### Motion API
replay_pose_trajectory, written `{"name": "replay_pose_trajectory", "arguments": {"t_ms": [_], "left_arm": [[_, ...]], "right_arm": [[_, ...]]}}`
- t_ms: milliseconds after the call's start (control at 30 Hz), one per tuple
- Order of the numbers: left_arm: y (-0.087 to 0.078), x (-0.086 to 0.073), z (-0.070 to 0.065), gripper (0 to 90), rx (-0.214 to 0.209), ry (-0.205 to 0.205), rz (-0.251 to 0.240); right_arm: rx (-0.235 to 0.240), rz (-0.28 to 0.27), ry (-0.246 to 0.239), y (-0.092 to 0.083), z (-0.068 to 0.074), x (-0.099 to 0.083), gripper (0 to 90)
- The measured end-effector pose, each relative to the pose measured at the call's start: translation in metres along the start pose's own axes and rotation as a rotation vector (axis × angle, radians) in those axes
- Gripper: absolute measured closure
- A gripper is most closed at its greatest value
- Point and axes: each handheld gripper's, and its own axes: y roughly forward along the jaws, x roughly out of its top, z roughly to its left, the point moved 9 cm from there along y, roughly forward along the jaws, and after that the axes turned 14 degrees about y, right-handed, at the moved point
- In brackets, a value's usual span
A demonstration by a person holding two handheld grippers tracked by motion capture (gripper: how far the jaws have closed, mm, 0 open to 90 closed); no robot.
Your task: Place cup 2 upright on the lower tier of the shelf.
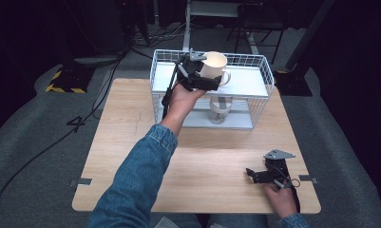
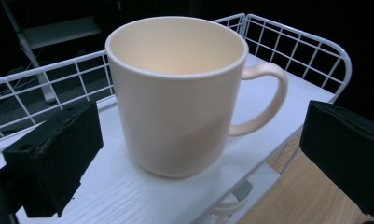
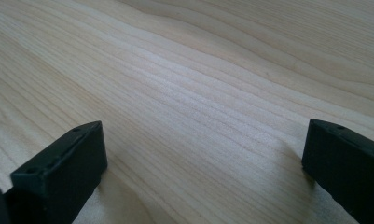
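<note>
A: What is hard to see here?

B: In the high view, the left gripper covers the lower side of the cream ceramic mug, so from there I cannot tell if the mug touches the shelf. Under it, behind the wire, a pale jar-like object is only partly visible; I cannot name it.

A: And the mug itself?

B: It is upright on the upper white board of the white wire rack, at 12 o'clock on the table, with its handle toward 3 o'clock. In the left gripper view the mug stands between the two black jaws, which are spread wide and do not touch it.

A: The other tool?

B: The right gripper lies low at 4 o'clock near the table edge, held by a hand. Its jaws are also spread apart, with nothing between them, only wood grain.

A: The surface and the room?

B: A light wooden table on grey carpet. The background is dark, with black cables and a yellow-black striped base at 10 o'clock.
</note>
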Motion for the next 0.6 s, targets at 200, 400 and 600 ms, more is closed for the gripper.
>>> {"name": "replay_pose_trajectory", "arguments": {"t_ms": [200,400,600], "left_arm": [[-0.026,-0.001,-0.008,0.0,-0.023,0.007,-0.022],[-0.042,-0.008,-0.015,0.0,-0.036,0.002,-0.028],[-0.067,-0.018,-0.022,0.0,-0.049,0.003,-0.037]], "right_arm": [[0.038,0.011,-0.035,0.002,-0.001,0.003,0.1],[0.074,0.020,-0.075,0.002,-0.003,0.002,0.1],[0.075,0.021,-0.076,0.002,-0.003,0.002,0.1]]}}
